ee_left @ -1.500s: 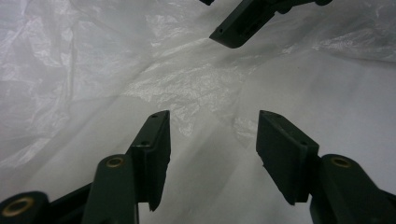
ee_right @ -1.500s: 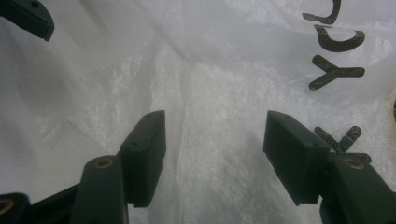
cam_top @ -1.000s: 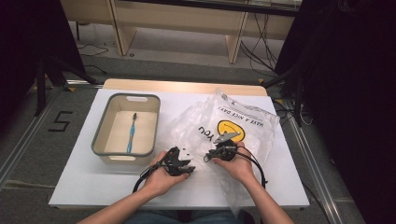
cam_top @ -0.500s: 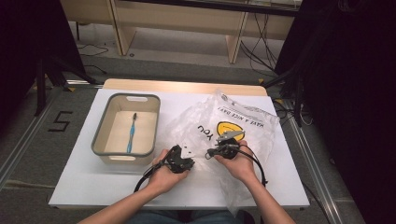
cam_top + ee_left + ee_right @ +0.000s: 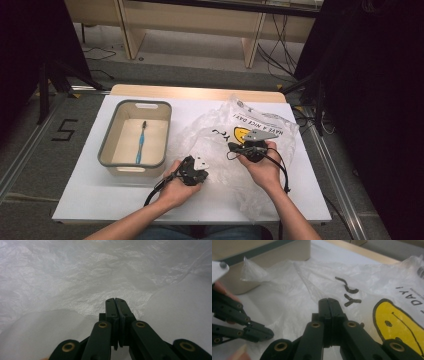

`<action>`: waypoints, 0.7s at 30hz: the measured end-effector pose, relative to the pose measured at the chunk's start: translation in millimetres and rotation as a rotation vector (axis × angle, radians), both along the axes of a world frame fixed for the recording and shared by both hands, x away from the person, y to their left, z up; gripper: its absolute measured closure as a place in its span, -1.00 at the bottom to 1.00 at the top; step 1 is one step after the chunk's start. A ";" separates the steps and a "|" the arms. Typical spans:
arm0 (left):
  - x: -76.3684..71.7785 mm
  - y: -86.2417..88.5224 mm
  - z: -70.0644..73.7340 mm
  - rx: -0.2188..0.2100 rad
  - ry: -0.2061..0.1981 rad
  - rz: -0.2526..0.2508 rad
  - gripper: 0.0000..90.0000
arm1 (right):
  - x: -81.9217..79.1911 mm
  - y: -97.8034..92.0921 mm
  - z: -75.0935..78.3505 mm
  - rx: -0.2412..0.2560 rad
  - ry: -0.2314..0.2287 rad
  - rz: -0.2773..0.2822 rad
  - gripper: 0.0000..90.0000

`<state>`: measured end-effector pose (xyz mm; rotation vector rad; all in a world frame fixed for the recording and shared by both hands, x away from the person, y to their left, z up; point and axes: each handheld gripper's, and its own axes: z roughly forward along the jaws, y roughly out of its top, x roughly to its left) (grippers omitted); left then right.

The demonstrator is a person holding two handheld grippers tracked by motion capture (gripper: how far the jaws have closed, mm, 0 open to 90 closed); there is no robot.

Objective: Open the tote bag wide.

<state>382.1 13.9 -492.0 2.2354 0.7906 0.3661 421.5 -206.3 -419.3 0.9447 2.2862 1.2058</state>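
The clear plastic bag [image 5: 235, 145] with the yellow smiley print [image 5: 402, 325] lies crumpled on the white table [image 5: 80, 195], just right of the beige bin [image 5: 134, 170] that holds a blue toothbrush [image 5: 141, 144]. Your left gripper [image 5: 115, 300] has its fingers pressed together with a thin fold of bag film apparently pinched at the tips, at the bag's near-left edge. Your right gripper [image 5: 328, 300] is closed too, tips on a raised ridge of film near the black lettering [image 5: 348, 293]; can't confirm film is actually caught.
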 end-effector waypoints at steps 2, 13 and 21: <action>-0.3 -0.1 0.2 0.003 -0.003 0.000 0.97 | -0.4 0.3 3.3 0.007 -0.017 -0.006 1.00; 0.3 -3.2 24.9 -0.087 -0.112 0.006 0.93 | -0.7 1.8 10.7 0.024 -0.050 -0.010 1.00; 12.4 -14.1 7.6 -0.007 -0.065 -0.007 0.98 | -1.3 2.9 13.5 0.036 -0.054 -0.009 1.00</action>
